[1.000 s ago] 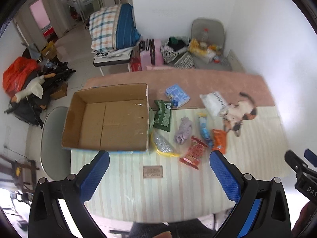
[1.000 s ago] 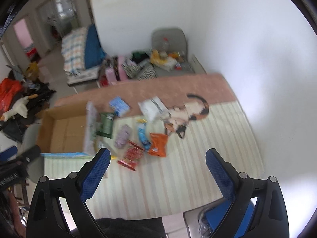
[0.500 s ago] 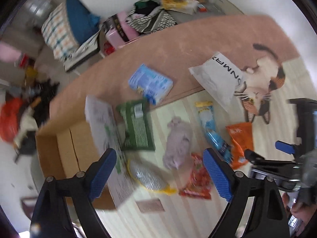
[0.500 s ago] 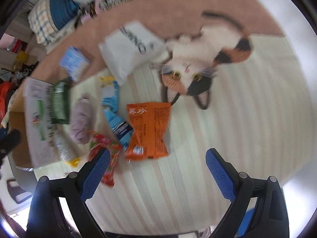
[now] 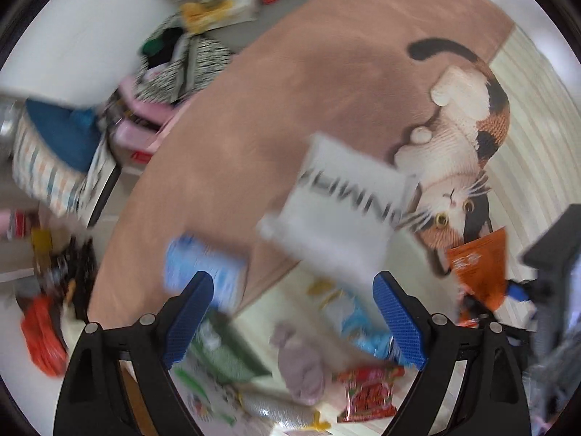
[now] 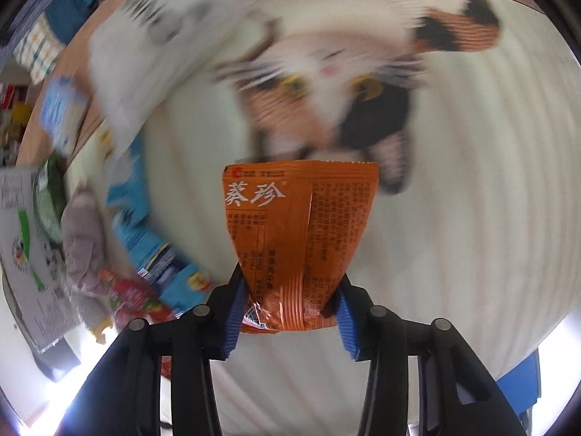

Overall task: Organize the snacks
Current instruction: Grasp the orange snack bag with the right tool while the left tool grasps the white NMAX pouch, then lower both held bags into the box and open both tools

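My right gripper points down at the table, its jaws closing with the lower end of an orange snack packet pinched and crumpled between the blue pads. The same packet shows at the right of the left wrist view. My left gripper hangs open over the other snacks, holding nothing. Under it lie a white bag, a blue packet, a light blue packet, a grey-purple pouch, a red packet and a green packet.
The striped tablecloth with a cat print covers the table. A printed flap of the cardboard box sits at the left edge. Beyond the table are a chair with clothes and floor clutter.
Both grippers dropped from high above the table to just over the snacks. The right jaws went from wide open to closed on the orange packet. The left gripper rolled and moved closer.
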